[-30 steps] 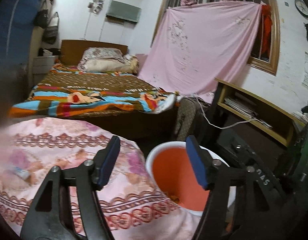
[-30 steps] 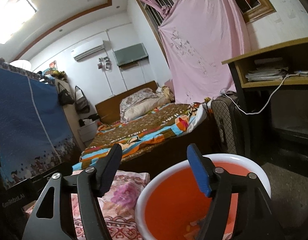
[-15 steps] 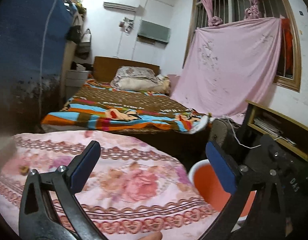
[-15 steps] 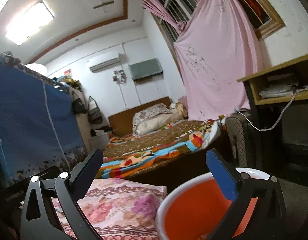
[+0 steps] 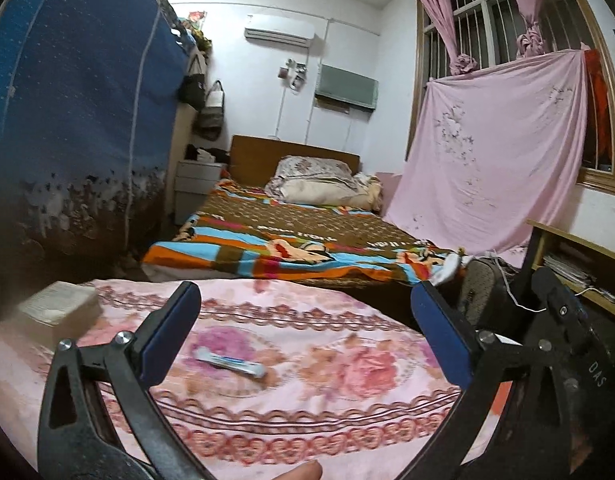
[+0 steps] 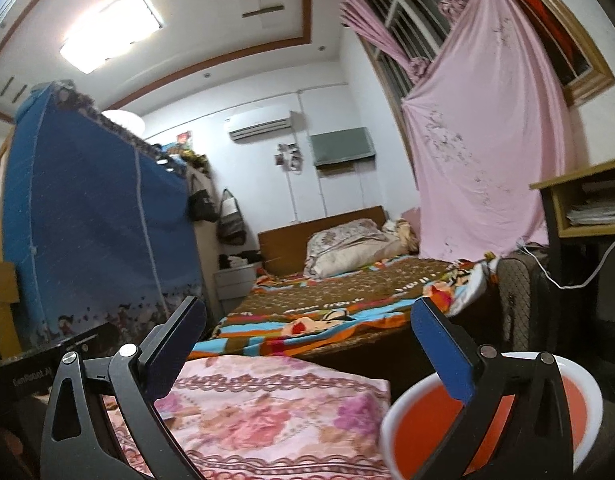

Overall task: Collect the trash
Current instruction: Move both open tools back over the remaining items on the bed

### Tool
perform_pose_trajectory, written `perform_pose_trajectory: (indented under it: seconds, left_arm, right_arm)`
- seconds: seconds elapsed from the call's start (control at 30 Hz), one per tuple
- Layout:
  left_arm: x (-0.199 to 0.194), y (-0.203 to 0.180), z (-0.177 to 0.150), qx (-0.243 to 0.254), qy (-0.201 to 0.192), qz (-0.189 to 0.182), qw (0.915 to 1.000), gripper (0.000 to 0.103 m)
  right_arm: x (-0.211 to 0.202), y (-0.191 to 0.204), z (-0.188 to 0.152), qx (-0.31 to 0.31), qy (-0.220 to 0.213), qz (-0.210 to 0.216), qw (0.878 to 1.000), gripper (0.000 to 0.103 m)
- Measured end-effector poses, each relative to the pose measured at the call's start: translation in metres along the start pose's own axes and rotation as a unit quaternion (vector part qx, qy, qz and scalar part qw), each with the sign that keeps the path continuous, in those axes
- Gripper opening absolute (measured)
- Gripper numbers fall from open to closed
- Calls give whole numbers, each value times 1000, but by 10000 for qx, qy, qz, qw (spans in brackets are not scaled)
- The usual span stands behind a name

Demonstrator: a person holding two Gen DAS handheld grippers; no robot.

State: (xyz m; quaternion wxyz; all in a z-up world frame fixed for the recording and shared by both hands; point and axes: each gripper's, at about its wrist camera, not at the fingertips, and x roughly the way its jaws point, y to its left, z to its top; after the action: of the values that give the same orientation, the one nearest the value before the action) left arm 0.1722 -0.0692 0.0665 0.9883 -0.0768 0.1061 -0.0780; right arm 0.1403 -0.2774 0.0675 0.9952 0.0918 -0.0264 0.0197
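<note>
Wrapper (image 5: 230,363), a small white and blue piece, lies flat on the pink floral cloth (image 5: 291,412), near the middle of that cloth. In the left wrist view the left gripper (image 5: 305,334) hangs over the cloth with its jaws spread wide and nothing between them; the wrapper sits just past the left-hand blue pad. A pale box (image 5: 59,306) rests at the cloth's far left corner. In the right wrist view the right gripper (image 6: 307,354) is also wide apart and empty, above the cloth's (image 6: 275,412) right edge, with the orange bin (image 6: 523,420) just beside the cloth
</note>
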Motion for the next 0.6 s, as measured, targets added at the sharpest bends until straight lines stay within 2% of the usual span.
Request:
perform_pose_trajectory:
  seconds: [0.17,0.4,0.6]
  left_arm:
    - [-16,31,1,67,-268,288,9992,92]
    - [-32,78,14,68,-619,776,9950,92]
    - [-35,110,19,210,-783,1056,9911,92]
  right_arm:
    - [1,26,-4,-283,-8,231,9993,103]
    - [10,62,-3,-335,-96,624,9974,103]
    - [36,97,-7,-505,204,1129,9921,103]
